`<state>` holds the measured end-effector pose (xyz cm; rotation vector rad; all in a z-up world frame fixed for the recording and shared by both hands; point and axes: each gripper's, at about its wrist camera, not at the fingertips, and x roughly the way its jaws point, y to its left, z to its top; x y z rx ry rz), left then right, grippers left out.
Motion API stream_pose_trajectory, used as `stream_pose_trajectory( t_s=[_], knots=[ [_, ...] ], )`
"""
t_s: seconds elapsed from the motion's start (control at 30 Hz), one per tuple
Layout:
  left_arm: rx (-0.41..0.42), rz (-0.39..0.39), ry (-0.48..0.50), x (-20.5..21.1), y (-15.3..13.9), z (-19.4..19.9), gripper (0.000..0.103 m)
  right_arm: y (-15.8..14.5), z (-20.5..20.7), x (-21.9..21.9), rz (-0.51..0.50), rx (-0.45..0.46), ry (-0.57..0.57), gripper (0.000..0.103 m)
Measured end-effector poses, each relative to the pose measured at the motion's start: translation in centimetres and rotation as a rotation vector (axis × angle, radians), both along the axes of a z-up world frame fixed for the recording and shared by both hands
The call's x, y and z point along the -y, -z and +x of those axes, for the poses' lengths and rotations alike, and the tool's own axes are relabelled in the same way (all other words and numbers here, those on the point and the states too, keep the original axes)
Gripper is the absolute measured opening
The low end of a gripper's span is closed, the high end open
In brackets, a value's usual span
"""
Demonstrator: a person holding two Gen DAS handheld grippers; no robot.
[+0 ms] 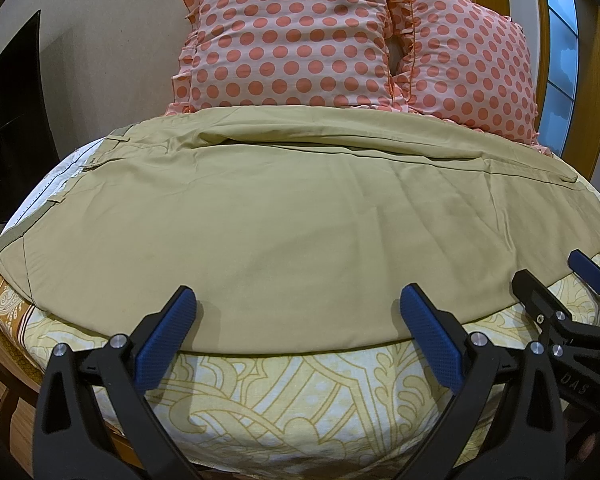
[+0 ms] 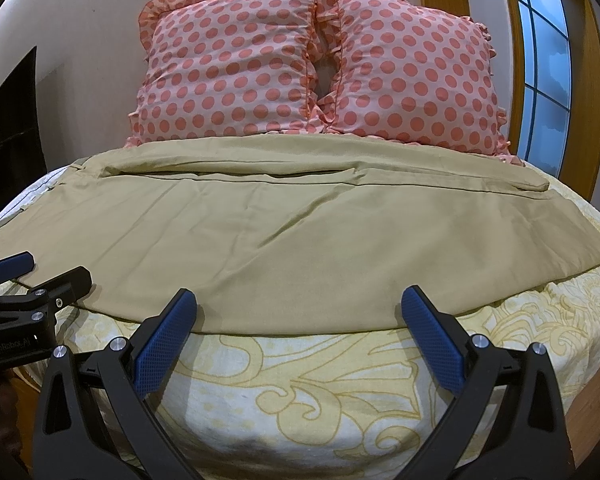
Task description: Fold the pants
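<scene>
Khaki cotton pants [image 1: 300, 216] lie flat crosswise on yellow patterned bedsheet [image 1: 284, 400], waistband left, below polka-dot pillows [image 1: 292, 36]. Left gripper [image 1: 296, 320] and right gripper [image 2: 298, 320] both spread apart, empty, at near edge. Risk: pinching the sheet with the fabric, or only the top layer.

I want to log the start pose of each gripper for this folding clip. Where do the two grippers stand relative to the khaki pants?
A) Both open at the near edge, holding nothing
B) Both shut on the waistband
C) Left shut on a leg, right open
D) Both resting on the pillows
A: the left gripper and right gripper both stand wide open at the near edge of the pants, with no cloth held between their fingers.
</scene>
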<state>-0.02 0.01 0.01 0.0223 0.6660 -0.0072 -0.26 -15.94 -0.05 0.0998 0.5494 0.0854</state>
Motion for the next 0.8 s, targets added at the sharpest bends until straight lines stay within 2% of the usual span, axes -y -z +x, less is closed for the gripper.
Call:
stream_pose_trajectory(
  t_s=[0.2, 0.4, 0.5, 0.6, 0.67, 0.73, 0.8],
  knots=[
    [-0.005, 0.000, 0.009, 0.0, 0.0, 0.0, 0.101, 0.6, -0.2, 0.4, 0.002, 0.025, -0.028, 0.102],
    [-0.019, 0.001, 0.019, -0.2, -0.2, 0.1, 0.101, 0.1, 0.7, 1.3, -0.001, -0.039, -0.106, 0.102],
    [-0.049, -0.005, 0.014, -0.3, -0.6, 0.6, 0.101, -1.5, 1.4, 3.9, 0.044, -0.054, -0.107, 0.102],
    [-0.005, -0.004, -0.006, -0.8, -2.7, 1.1, 0.101, -4.6, 3.6, 8.6, 0.058, -0.005, -0.027, 0.102],
    [0.039, 0.010, -0.025, -0.9, -4.2, 1.8, 0.101, -6.4, 7.5, 13.6, 0.055, -0.002, 0.071, 0.102],
    [0.080, 0.023, -0.045, -0.8, -5.8, 2.9, 0.101, -6.8, 11.4, 17.5, 0.065, -0.022, 0.153, 0.102],
    [0.096, 0.024, -0.053, -0.8, -6.6, 4.0, 0.101, -6.5, 17.0, 21.3, 0.103, -0.095, 0.265, 0.102]
  ],
)
